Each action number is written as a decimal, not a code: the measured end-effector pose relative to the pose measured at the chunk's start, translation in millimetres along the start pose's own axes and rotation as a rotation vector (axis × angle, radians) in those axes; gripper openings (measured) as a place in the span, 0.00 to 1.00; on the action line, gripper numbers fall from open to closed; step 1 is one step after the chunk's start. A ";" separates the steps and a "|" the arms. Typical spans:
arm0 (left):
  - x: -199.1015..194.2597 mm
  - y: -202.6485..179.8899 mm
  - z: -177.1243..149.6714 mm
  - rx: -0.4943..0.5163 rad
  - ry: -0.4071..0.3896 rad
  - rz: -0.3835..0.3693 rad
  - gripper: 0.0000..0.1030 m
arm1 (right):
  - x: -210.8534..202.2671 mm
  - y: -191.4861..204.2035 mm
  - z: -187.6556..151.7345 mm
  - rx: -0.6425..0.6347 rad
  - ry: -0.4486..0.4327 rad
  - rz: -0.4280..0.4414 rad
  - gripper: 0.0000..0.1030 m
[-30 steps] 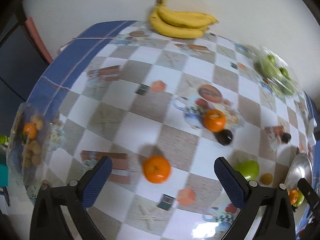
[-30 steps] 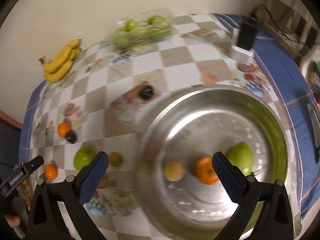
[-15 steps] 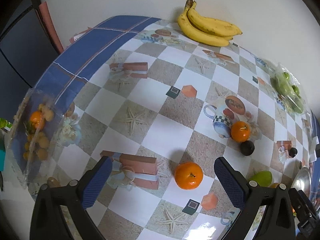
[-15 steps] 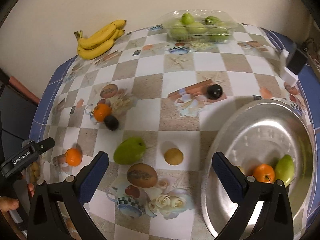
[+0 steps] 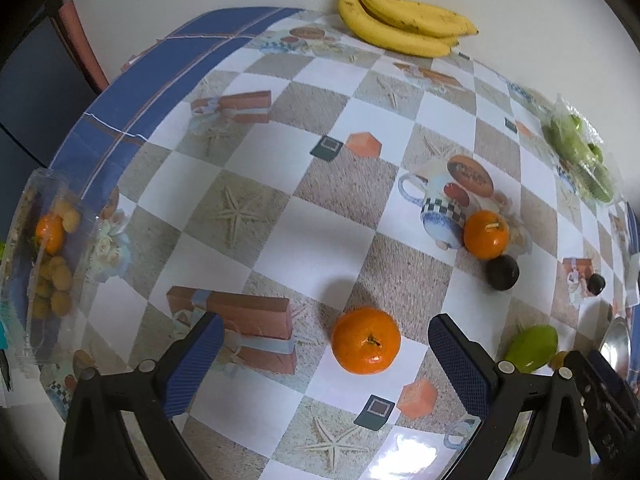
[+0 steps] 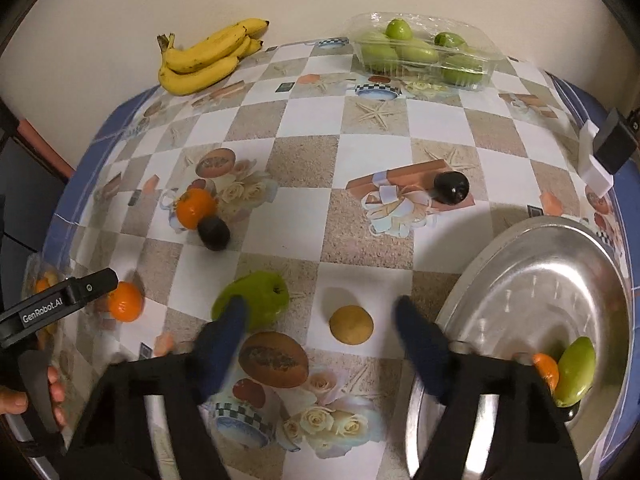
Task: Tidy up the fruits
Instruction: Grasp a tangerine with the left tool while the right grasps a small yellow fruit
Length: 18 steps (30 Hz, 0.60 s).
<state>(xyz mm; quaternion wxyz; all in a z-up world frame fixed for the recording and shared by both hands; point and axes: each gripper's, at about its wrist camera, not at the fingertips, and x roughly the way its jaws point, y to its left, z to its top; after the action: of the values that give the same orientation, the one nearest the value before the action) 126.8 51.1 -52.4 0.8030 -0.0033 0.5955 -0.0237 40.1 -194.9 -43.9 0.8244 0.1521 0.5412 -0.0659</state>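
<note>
My left gripper (image 5: 324, 344) stands open, pointing steeply down, with an orange (image 5: 366, 340) on the tablecloth between its fingers, nearer the right one and untouched. My right gripper (image 6: 322, 316) is closing, its fingers blurred. A small yellow-brown fruit (image 6: 351, 325) lies between them with room on both sides. A green fruit (image 6: 252, 300) sits just behind the left finger. The metal bowl (image 6: 540, 280) at the right holds an orange (image 6: 546, 368) and a green fruit (image 6: 576, 372).
Another orange (image 6: 196, 208) touches a dark fruit (image 6: 214, 233); a second dark fruit (image 6: 451, 187) lies mid-table. Bananas (image 6: 208, 56) and a clear pack of green fruit (image 6: 424, 52) stand by the wall. A plastic pack (image 5: 48, 264) sits at the left edge.
My right gripper swung left from over the bowl to the table beside it, and its jaws have narrowed. My left gripper sank toward the orange, which now sits between its fingers.
</note>
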 end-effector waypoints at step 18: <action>17.3 -8.3 -7.7 -0.013 0.076 -0.059 0.59 | 23.8 -7.8 -6.2 0.007 0.074 -0.052 0.31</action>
<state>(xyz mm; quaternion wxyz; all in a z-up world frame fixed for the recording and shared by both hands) 124.1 42.3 -70.9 0.7786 -0.0251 0.6254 -0.0437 42.2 -199.0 -69.3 0.8012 0.1433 0.5749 -0.0837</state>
